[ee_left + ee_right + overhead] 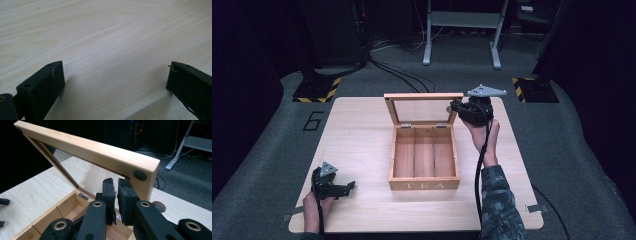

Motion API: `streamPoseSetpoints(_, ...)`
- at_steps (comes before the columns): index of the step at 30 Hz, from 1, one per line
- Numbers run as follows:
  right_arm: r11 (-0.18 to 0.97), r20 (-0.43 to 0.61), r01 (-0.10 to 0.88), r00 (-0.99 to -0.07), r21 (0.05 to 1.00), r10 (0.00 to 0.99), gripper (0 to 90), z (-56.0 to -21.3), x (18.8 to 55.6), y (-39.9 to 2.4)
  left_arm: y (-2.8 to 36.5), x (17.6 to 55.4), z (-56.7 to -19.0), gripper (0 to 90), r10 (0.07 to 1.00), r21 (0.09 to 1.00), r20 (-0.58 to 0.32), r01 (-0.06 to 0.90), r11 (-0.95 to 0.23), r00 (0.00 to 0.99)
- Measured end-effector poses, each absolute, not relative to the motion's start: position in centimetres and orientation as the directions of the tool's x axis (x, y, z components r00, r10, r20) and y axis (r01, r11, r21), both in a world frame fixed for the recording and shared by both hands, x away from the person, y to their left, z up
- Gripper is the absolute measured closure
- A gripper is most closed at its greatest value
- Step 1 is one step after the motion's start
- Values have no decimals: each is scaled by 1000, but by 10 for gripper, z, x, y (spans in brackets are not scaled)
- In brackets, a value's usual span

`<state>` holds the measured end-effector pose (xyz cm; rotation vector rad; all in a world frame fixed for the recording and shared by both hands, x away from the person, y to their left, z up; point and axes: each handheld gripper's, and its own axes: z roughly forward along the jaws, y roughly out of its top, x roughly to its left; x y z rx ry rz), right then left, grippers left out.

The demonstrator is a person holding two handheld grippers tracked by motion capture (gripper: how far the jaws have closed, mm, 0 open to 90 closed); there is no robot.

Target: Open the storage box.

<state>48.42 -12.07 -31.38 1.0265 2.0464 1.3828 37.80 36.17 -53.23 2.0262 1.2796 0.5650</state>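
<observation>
A wooden tea box [424, 184] marked TEA stands in the middle of the table, its three compartments [67, 206] empty. Its glass-paned lid [423, 96] stands upright at the back. My right gripper [457, 106] hovers at the lid's right upper corner. In the right gripper view its jaws [117, 183] are shut together with nothing between them, just in front of the lid frame [87, 147]. My left gripper [349, 187] rests low at the table's front left, pointing right. Its jaws [115, 77] stand wide apart over bare wood.
The light wooden table [362, 135] has bare room on both sides of the box. Behind it lie grey carpet, black cables [397, 72], a grey metal frame [462, 30] and yellow-black floor marks [317, 90].
</observation>
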Motion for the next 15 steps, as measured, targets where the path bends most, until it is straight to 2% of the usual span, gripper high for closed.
streamPoseSetpoints(15, 219, 30, 323, -618, 921, 786, 839, -314, 484, -121, 362, 378, -532, 13, 905, 729, 9, 616, -298, 426)
